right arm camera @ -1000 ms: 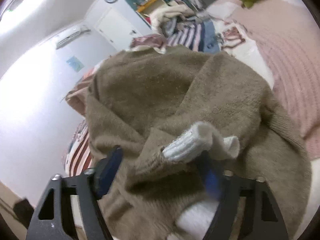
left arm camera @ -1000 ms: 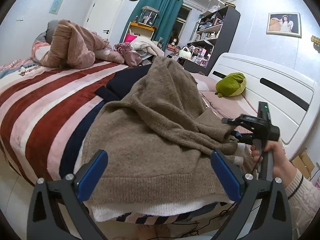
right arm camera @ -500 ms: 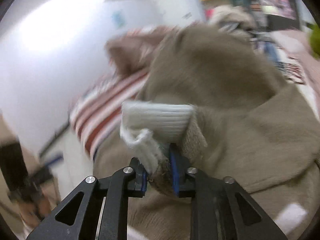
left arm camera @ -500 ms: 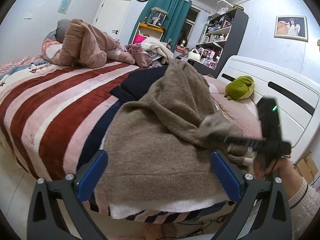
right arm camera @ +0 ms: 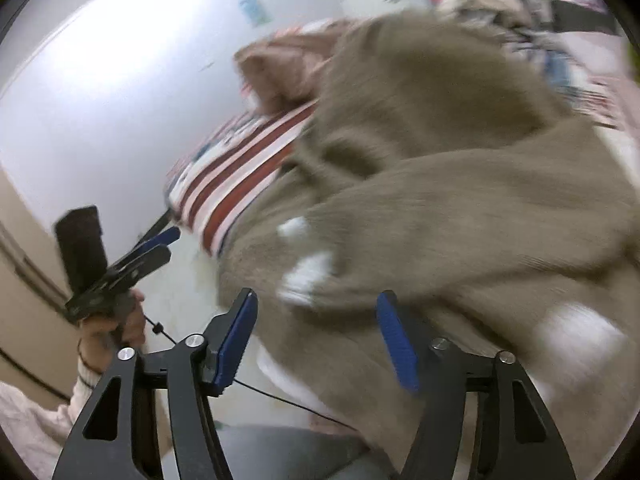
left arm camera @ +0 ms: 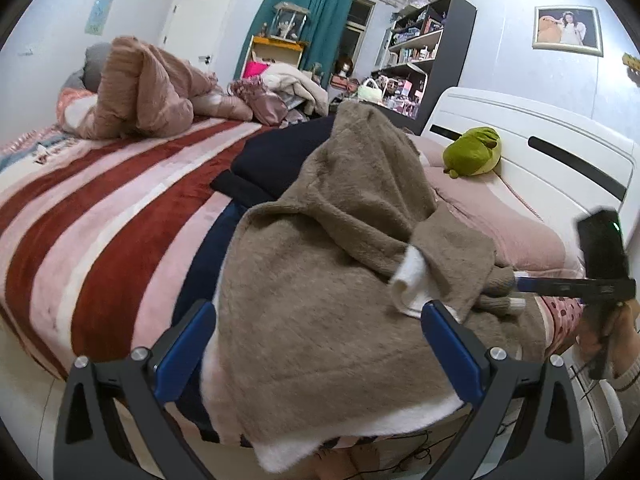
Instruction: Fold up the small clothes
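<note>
From the left wrist we see the whole bed (left arm camera: 100, 216) with its red-and-pink striped blanket, the white headboard (left arm camera: 520, 132), the black bookshelf (left arm camera: 424, 44) and the teal curtain (left arm camera: 320, 20) behind it. The right wrist view is blurred and shows none of that furniture. The brown sweater (left arm camera: 320, 280) lies heaped on the bed's near edge, its white hem hanging over, atop a navy garment (left arm camera: 280, 156). A white-cuffed sleeve (left arm camera: 440, 264) lies folded across its right side. A green plush toy (left arm camera: 474, 152) sits by the headboard. Our left gripper (left arm camera: 320, 344) hangs spread wide before the hem, holding nothing. Our right gripper (right arm camera: 316, 340) is spread too, the cuff (right arm camera: 304, 276) lying loose just beyond its fingers.
</note>
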